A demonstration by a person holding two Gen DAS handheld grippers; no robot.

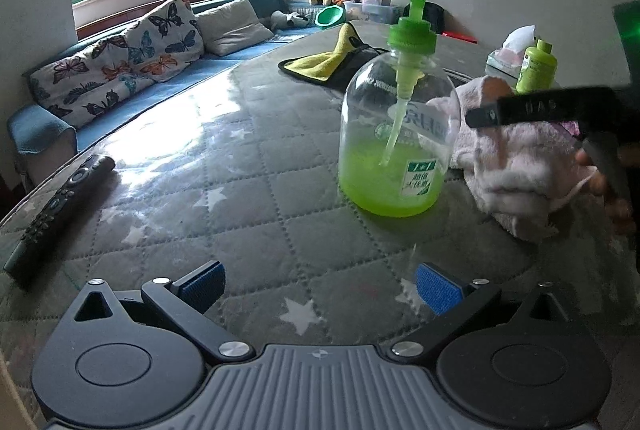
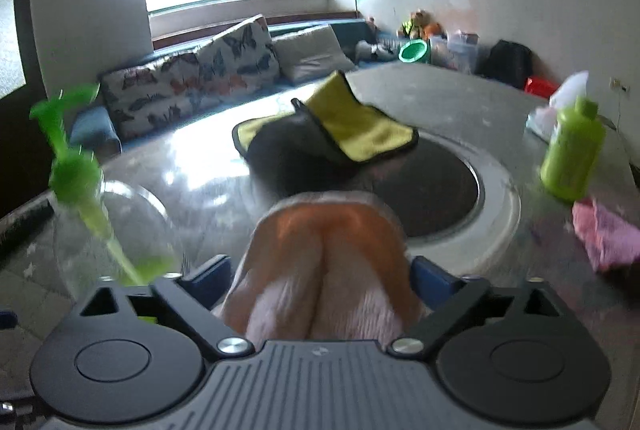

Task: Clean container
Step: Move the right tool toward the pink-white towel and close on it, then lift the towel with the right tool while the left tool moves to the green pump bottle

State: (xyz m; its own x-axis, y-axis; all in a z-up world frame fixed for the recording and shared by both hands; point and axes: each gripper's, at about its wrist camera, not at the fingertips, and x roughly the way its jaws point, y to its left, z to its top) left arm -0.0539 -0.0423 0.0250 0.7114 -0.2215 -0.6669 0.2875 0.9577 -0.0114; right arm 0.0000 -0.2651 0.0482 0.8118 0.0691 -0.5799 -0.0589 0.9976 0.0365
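A clear pump bottle (image 1: 394,146) with a green pump head and green liquid in its lower part stands upright on the quilted table. My left gripper (image 1: 320,288) is open in front of it, nothing between its blue pads. A pale pink towel (image 1: 516,158) lies bunched just right of the bottle. In the right wrist view my right gripper (image 2: 320,280) is shut on that pink towel (image 2: 326,266), with the bottle (image 2: 108,230) blurred at its left. The right gripper's black body (image 1: 560,110) shows over the towel in the left wrist view.
A yellow and black cloth (image 1: 332,60) lies further back on the table (image 1: 240,190). A small green bottle (image 2: 572,150), a tissue pack (image 1: 514,50) and a pink rag (image 2: 608,234) are at the right. A remote control (image 1: 60,206) lies at the left edge. A round black inset (image 2: 432,190) marks the table's middle.
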